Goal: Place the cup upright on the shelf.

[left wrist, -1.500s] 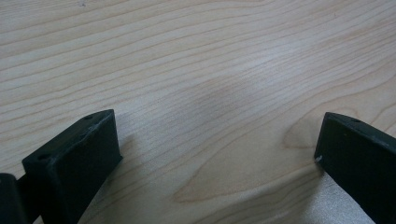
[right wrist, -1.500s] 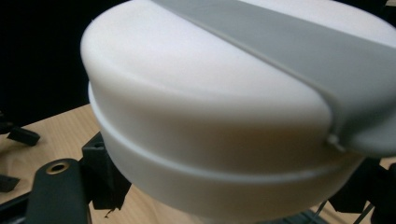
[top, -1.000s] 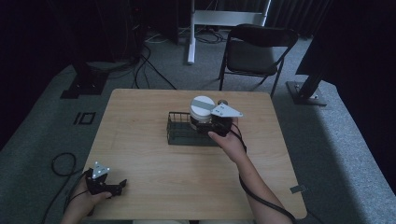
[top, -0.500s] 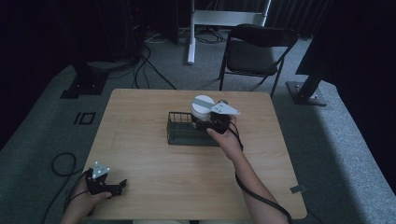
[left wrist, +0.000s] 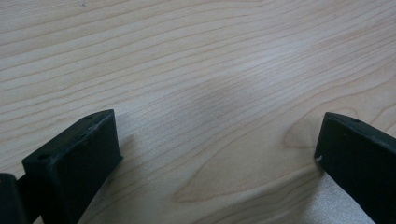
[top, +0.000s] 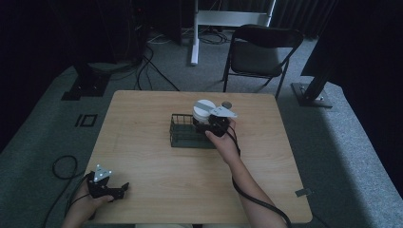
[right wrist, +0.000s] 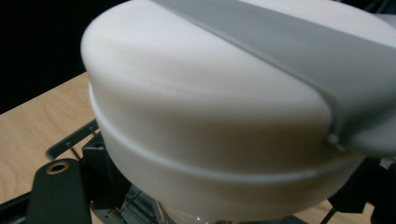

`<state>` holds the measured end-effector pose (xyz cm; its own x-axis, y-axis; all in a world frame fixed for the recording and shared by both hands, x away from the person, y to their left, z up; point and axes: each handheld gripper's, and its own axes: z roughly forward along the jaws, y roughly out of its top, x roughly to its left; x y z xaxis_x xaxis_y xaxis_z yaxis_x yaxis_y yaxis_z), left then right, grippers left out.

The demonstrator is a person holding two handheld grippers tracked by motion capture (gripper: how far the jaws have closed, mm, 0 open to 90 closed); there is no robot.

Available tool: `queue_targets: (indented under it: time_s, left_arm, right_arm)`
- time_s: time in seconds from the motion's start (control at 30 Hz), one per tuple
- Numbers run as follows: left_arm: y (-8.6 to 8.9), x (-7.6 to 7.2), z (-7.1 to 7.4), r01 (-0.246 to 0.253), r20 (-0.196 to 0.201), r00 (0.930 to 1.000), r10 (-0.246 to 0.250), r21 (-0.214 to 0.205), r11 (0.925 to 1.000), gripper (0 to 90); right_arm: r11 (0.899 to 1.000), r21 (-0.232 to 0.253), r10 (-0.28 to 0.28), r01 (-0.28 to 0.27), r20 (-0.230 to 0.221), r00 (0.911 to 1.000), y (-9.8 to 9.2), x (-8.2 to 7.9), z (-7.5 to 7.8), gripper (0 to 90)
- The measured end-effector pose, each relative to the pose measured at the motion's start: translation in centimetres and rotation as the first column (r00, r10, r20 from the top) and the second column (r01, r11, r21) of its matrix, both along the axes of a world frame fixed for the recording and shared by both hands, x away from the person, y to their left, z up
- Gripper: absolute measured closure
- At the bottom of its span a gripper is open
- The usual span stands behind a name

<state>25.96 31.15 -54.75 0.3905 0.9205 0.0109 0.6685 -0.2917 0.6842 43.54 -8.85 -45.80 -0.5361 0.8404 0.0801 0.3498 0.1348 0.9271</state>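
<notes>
The right gripper point(top: 212, 124) holds a white container point(top: 203, 109) over the black wire basket point(top: 183, 133) at frame centre. The left gripper point(top: 119, 190), lower left, has wide jaws. No writing is readable.

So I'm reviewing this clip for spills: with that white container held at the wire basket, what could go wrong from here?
1. The white container sits at the right end of the wire basket; it may catch the rim and tip.
2. The right gripper grips low on it, so it could slip.
3. The left gripper rests open, far away, leaving the basket unbraced.
</notes>
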Motion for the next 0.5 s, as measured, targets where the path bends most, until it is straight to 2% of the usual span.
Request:
queue_targets:
  time_s: [0.1,0.23,0.37,0.5]
  left_arm:
    - [0.0,0.0,0.0,0.000,0.000,1.0000,0.000,0.000,1.0000,0.3]
    - [0.0,0.0,0.0,0.000,0.000,1.0000,0.000,0.000,1.0000,0.3]
    - [0.0,0.0,0.0,0.000,0.000,1.0000,0.000,0.000,1.0000,0.3]
    - [0.0,0.0,0.0,0.000,0.000,1.0000,0.000,0.000,1.0000,0.3]
  right_arm:
    - [0.998,-0.020,-0.055,0.056,0.007,0.9984,0.6,-0.1,-0.2,18.6]
    - [0.993,-0.026,-0.119,0.118,-0.016,0.9928,1.3,-0.3,-0.5,18.6]
    - [0.979,-0.035,-0.199,0.199,-0.012,0.9799,2.1,-0.7,-0.8,18.6]
    - [0.967,-0.039,-0.252,0.250,-0.052,0.9663,2.7,-0.7,-1.2,18.6]
